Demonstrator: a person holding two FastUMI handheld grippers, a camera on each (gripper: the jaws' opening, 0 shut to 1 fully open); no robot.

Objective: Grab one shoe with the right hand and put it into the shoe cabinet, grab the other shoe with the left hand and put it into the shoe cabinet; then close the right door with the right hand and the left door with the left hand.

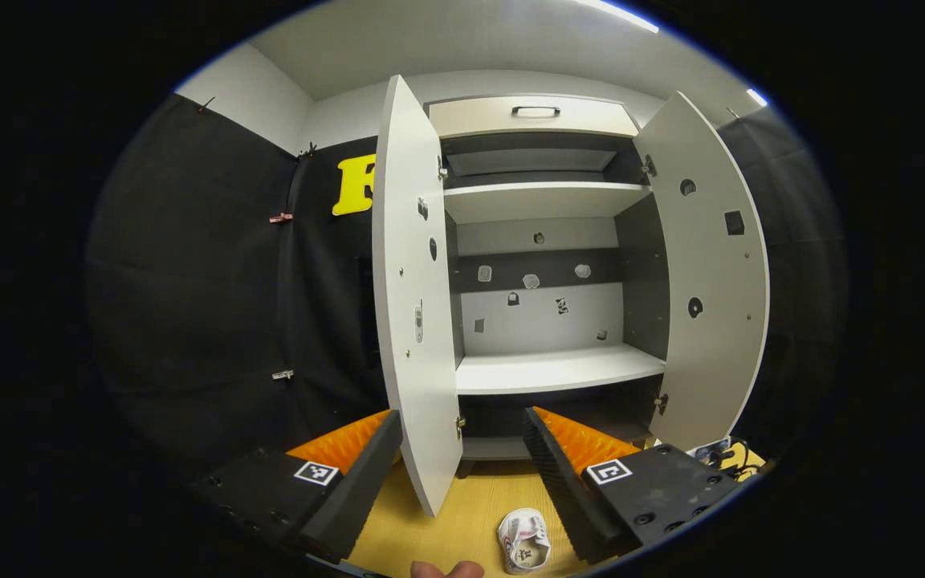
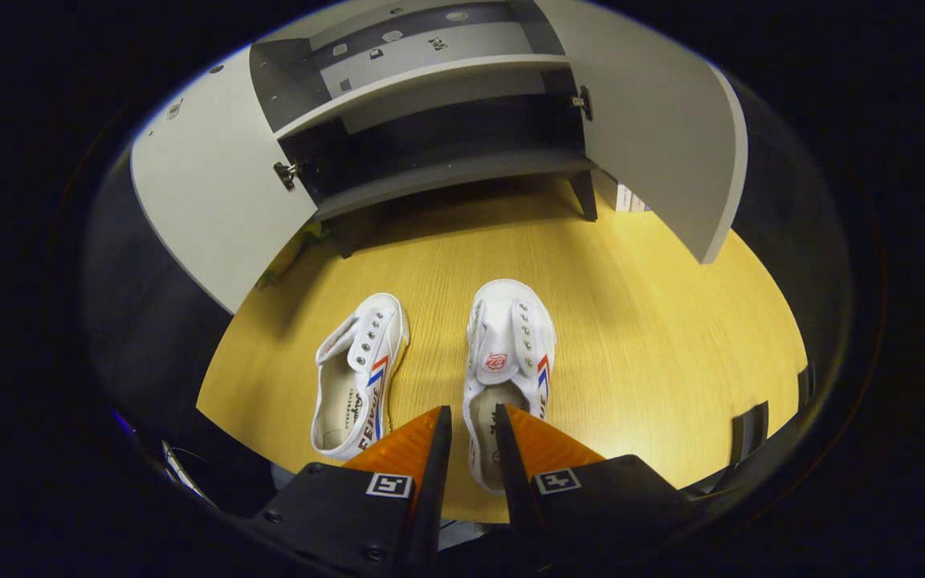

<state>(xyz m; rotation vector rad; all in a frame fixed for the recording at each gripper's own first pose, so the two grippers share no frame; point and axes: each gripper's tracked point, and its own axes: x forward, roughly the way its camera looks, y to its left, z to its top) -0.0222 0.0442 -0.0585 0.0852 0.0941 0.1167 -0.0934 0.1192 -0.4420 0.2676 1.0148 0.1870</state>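
Note:
Two white canvas shoes lie side by side on the wooden floor [image 2: 655, 321], toes toward the shoe cabinet [image 2: 430, 172]. My right gripper [image 2: 470, 421] is down at the right shoe [image 2: 511, 345], one finger outside its left wall and one inside the opening, jaws closed narrowly on that wall. The left shoe [image 2: 358, 373] lies free beside it. My left gripper [image 1: 462, 425] hangs open in front of the cabinet [image 1: 551, 369], holding nothing. One shoe [image 1: 523, 542] shows below it. Both cabinet doors [image 1: 414, 305] [image 1: 711, 281] stand open.
The cabinet has white shelves and a dark bottom compartment [image 2: 438, 136] just above the floor. The open left door [image 2: 205, 217] and right door [image 2: 655, 128] flank the floor space before it. A fingertip [image 1: 446, 568] shows at the lower edge.

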